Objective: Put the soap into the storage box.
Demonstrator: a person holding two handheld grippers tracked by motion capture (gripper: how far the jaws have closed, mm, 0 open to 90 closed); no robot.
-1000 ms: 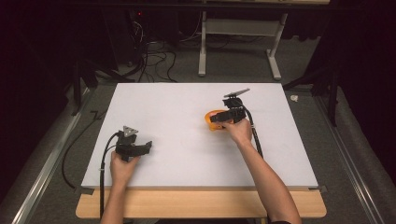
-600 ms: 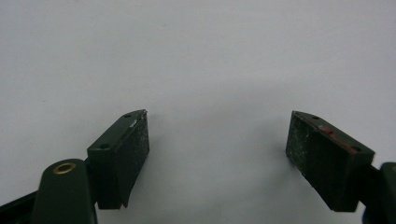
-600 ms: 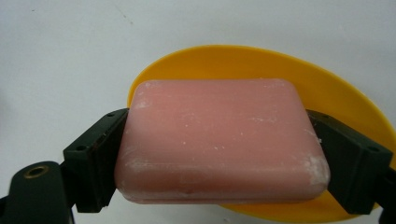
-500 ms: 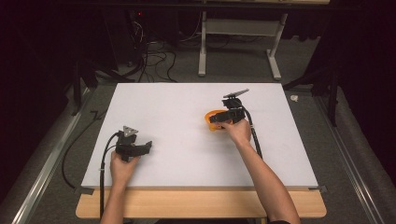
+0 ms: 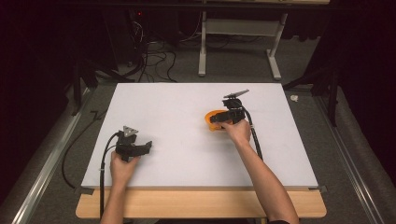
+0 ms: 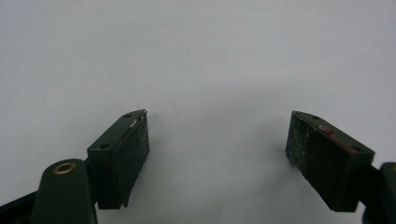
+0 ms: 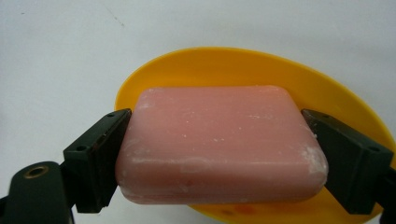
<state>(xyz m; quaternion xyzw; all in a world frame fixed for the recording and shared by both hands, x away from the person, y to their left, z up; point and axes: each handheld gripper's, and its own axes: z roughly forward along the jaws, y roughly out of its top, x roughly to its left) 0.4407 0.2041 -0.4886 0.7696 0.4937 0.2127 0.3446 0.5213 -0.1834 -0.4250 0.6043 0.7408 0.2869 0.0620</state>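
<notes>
1. The right gripper point(image 7: 215, 154) clamps a pink soap point(image 7: 219, 144) by its two ends, over a yellow dish point(image 7: 261, 70) toward the table's point(image 5: 177, 102) right edge.
2. The left gripper point(image 6: 217, 154) rests near the front-left corner, jaws wide apart, holding nothing.

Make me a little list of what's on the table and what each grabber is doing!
table: white table top
soap: pink soap bar, over the yellow dish
dish: yellow dish, on the table's right half
right gripper: jaws pressed on both ends of the soap
left gripper: jaws wide apart, nothing between them, near the table's front left
lifted or resting: cannot tell
</notes>
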